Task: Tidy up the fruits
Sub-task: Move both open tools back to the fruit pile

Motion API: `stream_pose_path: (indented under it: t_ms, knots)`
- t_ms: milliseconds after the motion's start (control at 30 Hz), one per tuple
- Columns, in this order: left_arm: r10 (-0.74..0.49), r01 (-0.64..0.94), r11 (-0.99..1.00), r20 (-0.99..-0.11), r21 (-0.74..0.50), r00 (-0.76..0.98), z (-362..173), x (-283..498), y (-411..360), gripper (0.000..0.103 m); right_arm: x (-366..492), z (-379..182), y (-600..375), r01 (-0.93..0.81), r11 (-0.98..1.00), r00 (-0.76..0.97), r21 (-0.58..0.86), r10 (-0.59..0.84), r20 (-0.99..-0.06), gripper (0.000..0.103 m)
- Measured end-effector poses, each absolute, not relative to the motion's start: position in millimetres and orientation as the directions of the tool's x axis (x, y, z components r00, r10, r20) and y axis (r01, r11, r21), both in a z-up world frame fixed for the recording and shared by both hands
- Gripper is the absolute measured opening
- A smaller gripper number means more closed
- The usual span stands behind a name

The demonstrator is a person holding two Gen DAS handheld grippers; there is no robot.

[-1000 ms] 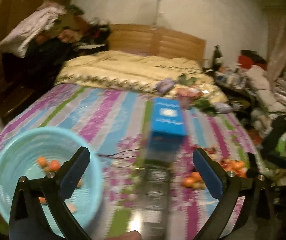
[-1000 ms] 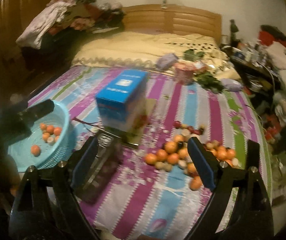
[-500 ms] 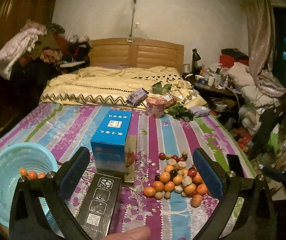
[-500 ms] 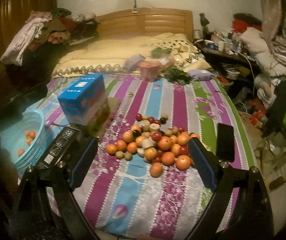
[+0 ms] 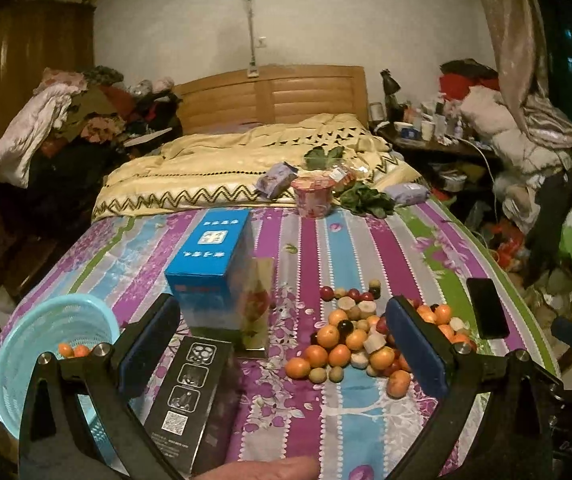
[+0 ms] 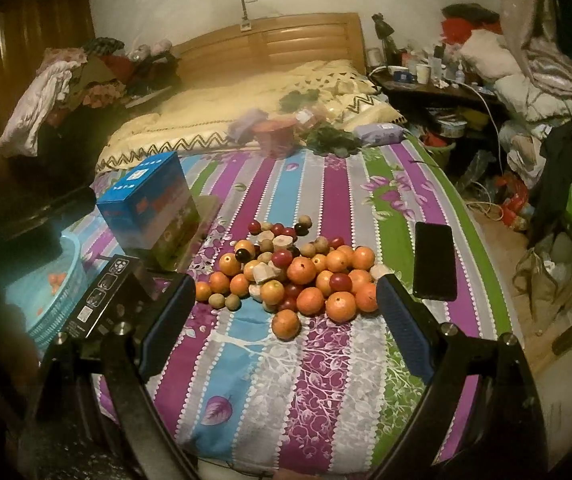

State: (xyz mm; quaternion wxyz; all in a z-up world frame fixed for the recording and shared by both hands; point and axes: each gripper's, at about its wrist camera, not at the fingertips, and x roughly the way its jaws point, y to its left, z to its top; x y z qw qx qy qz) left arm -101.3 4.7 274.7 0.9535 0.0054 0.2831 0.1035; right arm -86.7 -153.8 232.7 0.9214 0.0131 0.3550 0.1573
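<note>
Both tools spread wide, holding nothing: your left tool [image 5: 281, 340] and right tool [image 6: 286, 312] hang above the bed [image 6: 326, 380]. Fruit pile [image 6: 294, 276] lies btwn the right tool's fingers, just ahead. Vs 0.5 s ago, right view has closed in on the pile. Only the left view shows the basket [image 5: 41, 344] rim w/ oranges clearly, left of that tool.

Teal basket [image 6: 59, 276] half hidden behind dark blur; red cup [image 6: 273, 133] blurred; small fruits indistinct.
</note>
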Motion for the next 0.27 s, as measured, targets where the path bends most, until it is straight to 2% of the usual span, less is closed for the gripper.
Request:
stream_pose_path:
  t_ms: [267]
  knots:
    - [0.187,-0.156,0.982,-0.548,0.104,0.815,270.4,-98.7,-17.9,0.103,-86.7,228.1,-164.0,-0.278,0.948,0.692,0.151,0.307,-0.653,0.092]
